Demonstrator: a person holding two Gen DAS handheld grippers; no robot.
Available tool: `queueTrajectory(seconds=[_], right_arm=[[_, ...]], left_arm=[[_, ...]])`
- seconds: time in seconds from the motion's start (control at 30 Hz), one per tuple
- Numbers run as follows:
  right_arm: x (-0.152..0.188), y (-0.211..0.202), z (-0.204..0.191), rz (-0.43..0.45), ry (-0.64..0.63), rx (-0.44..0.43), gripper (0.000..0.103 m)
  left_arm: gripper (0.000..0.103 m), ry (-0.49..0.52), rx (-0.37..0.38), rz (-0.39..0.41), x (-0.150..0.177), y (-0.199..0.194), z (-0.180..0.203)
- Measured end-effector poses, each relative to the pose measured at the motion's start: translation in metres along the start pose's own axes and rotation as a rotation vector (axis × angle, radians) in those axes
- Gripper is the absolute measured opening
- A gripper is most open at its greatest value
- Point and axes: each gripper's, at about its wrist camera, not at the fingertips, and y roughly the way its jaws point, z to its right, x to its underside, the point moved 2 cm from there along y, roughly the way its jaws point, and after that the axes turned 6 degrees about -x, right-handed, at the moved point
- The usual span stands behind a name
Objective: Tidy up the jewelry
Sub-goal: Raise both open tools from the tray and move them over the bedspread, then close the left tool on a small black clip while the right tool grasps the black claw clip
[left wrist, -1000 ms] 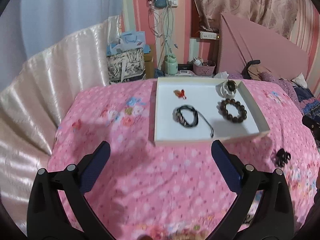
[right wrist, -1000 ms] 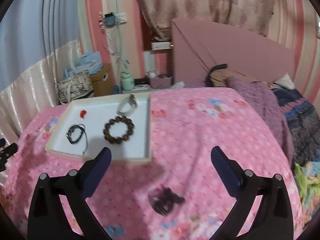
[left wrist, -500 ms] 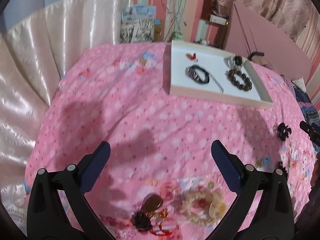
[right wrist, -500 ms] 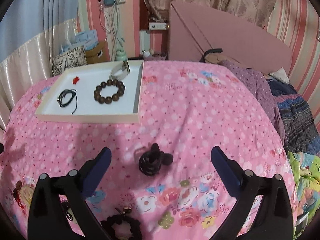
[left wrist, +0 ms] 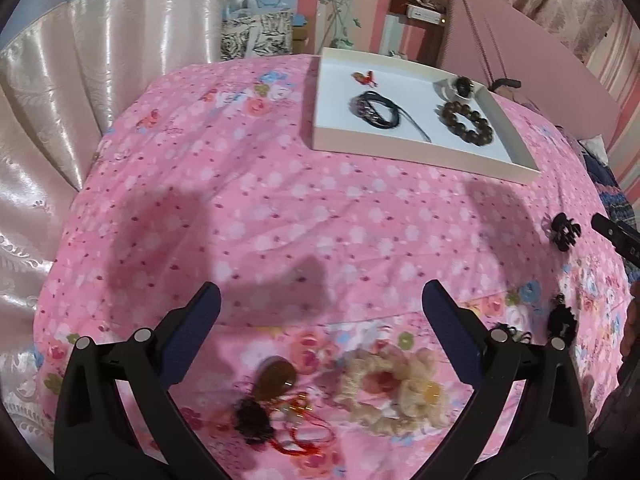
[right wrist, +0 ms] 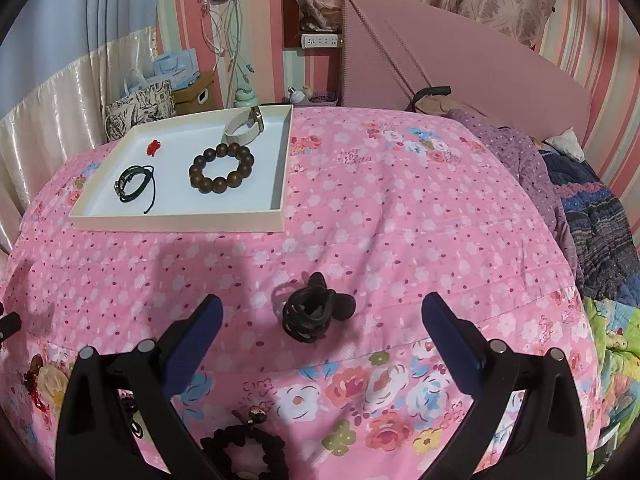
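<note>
A white tray (right wrist: 88, 216) lies on the pink bedspread and holds a brown bead bracelet (right wrist: 221, 168), a black cord bracelet (right wrist: 134, 182), a small red charm (right wrist: 153, 147) and a white-strapped watch (right wrist: 244, 128). My right gripper (right wrist: 320, 316) is open, and a black hair clip (right wrist: 312, 312) lies on the cover between its fingers. My left gripper (left wrist: 320, 308) is open over bare cover. Just below it lie a cream scrunchie (left wrist: 390, 392), a brown pendant (left wrist: 276, 376) and a dark tassel with red cord (left wrist: 256, 416). A black bead bracelet (right wrist: 244, 452) lies near the right gripper's base.
The same tray (left wrist: 400, 152) sits far ahead in the left wrist view. A pink headboard (right wrist: 440, 64), folded blankets (right wrist: 592, 216), a satin curtain (left wrist: 60, 80) and bags (right wrist: 140, 100) surround the bed. The right gripper's finger (left wrist: 616, 234) shows at the left view's right edge.
Both grippers have pulled back from the tray toward the near part of the bed. The loose pieces on the cover have come into view beneath them. Both stayed open.
</note>
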Motion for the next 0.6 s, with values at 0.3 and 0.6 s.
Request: queueTrajectory(seconds=[0.3, 0.6], right_arm=[[0.000, -0.001, 0.006, -0.021, -0.007, -0.013, 0.100], [0.000, 0.002, 0.010, -0.059, -0.011, -0.046, 0.100]], left_arm=[[0.100, 0.059, 0.049, 0.022, 0.008, -0.018, 0.057], [0.099, 0.100, 0.102, 0.010, 0.011, -0.020, 0.098]])
